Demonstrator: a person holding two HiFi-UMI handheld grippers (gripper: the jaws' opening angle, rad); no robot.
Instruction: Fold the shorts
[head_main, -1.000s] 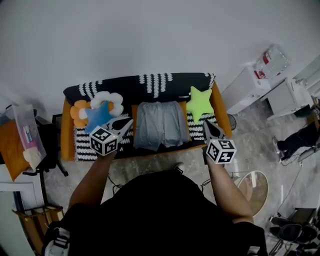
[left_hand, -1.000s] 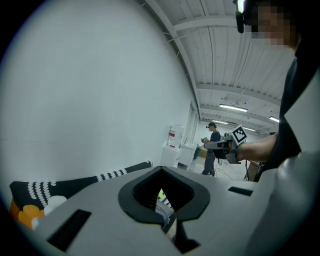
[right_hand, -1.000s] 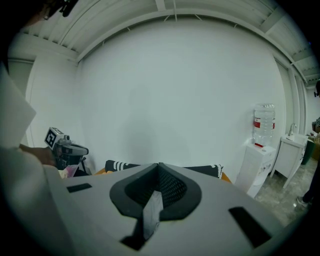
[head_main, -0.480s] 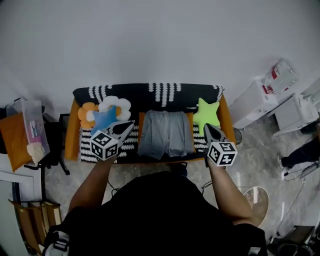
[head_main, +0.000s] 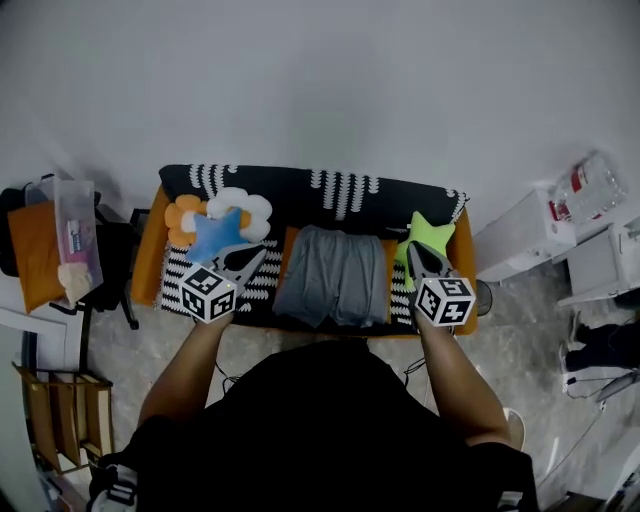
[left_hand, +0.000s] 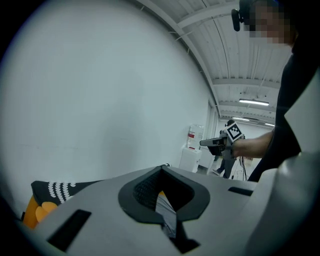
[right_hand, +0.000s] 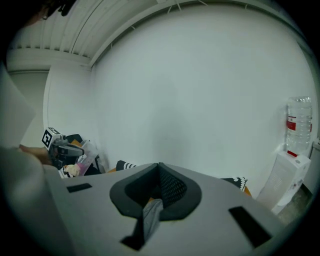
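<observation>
While shorts (head_main: 335, 288) lie flat, left tool (head_main: 260, 252), right tool (head_main: 414, 247) pressed together, bottle (right_hand: 299, 126) label illegible.

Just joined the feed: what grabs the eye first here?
Grey shorts lie spread in the middle of the sofa. A green star cushion sits at their right, a blue star cushion at their left. The left claw and right claw, both shut, flank the shorts.

Sofa (head_main: 148, 272), patterned throw (head_main: 340, 189), grey shorts (head_main: 335, 285), blue star cushion (head_main: 214, 234), green star cushion (head_main: 431, 236)
</observation>
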